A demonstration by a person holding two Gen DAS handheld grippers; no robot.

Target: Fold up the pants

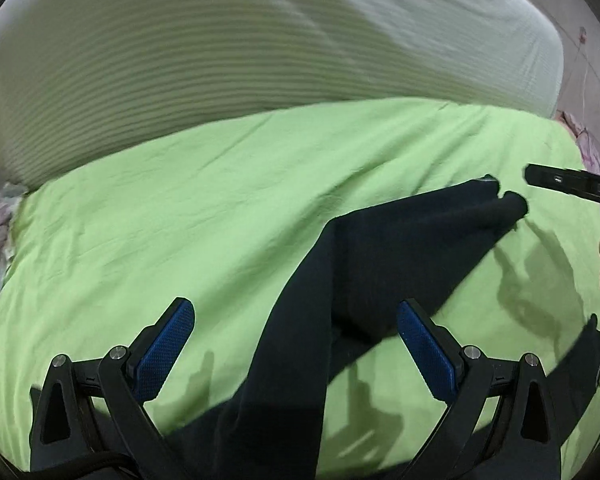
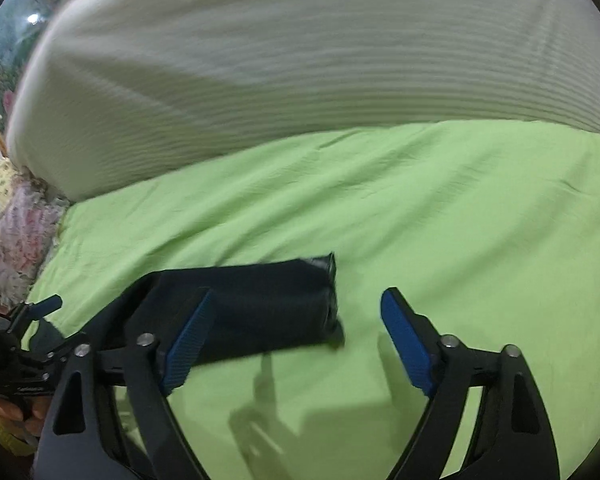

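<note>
Dark navy pants [image 1: 380,248] lie on a light green sheet [image 1: 160,220], legs running from the bottom centre up to the right, cuffs near the right side. My left gripper [image 1: 296,320] is open above them, blue pads either side of the cloth, holding nothing. In the right wrist view the pants' end [image 2: 268,304] lies flat at centre left, its edge at mid-frame. My right gripper [image 2: 300,312] is open and empty above the sheet; its left finger overlaps the pants. Part of the right gripper [image 1: 572,188] shows at the left view's right edge.
A large white ribbed pillow or mattress [image 2: 300,60] rises behind the green sheet [image 2: 460,220]. Floral bedding [image 2: 16,232] lies at the left edge. The left gripper [image 2: 36,332] and the hand holding it show at the lower left of the right wrist view.
</note>
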